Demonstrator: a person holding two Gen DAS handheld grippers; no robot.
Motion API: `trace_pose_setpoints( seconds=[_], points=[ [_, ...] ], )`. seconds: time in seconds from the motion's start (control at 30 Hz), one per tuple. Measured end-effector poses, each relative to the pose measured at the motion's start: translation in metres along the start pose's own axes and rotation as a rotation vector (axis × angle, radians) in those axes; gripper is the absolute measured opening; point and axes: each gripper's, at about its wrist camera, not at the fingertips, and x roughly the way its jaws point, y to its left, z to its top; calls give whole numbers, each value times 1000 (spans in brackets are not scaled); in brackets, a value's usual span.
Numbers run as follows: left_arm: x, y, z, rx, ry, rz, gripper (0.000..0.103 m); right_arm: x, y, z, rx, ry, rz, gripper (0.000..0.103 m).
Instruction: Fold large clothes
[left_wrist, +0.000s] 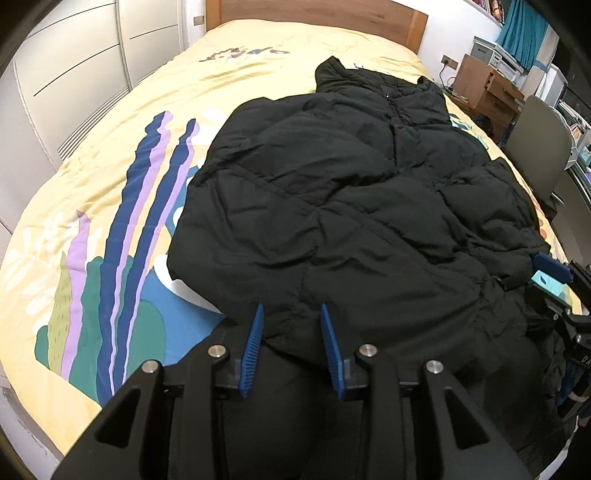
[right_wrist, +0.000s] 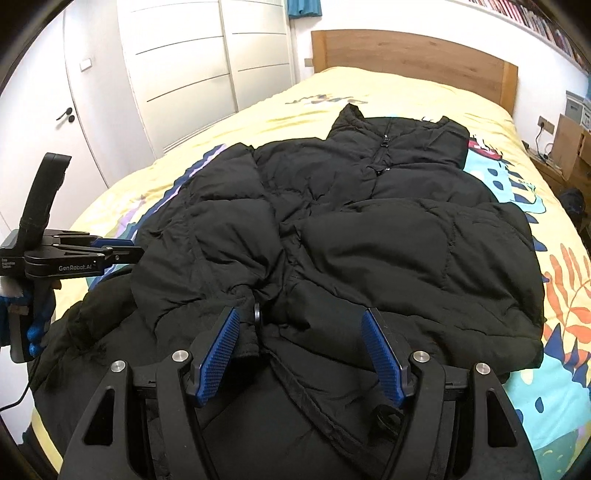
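Left wrist: puffy quilted black jacket (left_wrist: 332, 192) — left tongs (left_wrist: 291, 314) and right tongs (right_wrist: 301, 317) released.

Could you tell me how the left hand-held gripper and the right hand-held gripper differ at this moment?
The left hand-held gripper has its blue pads narrowly apart; the right hand-held gripper stands much wider. The left sits at the black jacket's hem by its left side; the right sits over the middle, by the zipper end. Both point down at the hem, gripping nothing.
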Motion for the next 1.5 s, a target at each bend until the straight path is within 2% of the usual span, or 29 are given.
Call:
trace_pose_setpoints(
  seconds=[0.3,0.43,0.53,0.77,0.87,0.93,1.03,1.1,1.17,1.27,1.33,1.4,1.5],
  points=[
    [-2,-32,-11,57,9,-39,33,-5,-25,-12,42,-6,-23,68],
    [0,-53,-10,108,6,-56,34,-8,-47,-20,70,1,-60,68],
    [1,-59,-8,104,2,-77,34,-10,-65,-25,103,5,-91,68],
    [1,-27,5,65,-16,-92,34,-21,-108,-37,184,20,-170,68],
    [1,-5,20,61,-24,-69,49,-25,-123,-32,198,18,-203,68],
    [4,9,33,47,-12,-64,51,-28,-133,-23,204,12,-222,68],
    [11,34,68,45,-9,-25,53,-28,-148,-5,202,1,-247,72],
    [19,50,104,60,-1,20,54,-26,-162,16,190,-8,-267,78],
    [29,63,140,63,3,25,55,-23,-178,39,179,-21,-276,83],
    [53,81,203,20,21,-20,55,-11,-204,81,184,-47,-266,93],
    [78,85,248,-8,30,-110,55,8,-225,118,196,-63,-248,97],
    [103,81,284,-29,50,-190,55,32,-243,148,212,-61,-217,100],
    [146,62,337,-29,68,-264,55,77,-270,189,261,-56,-178,101]
  ],
)
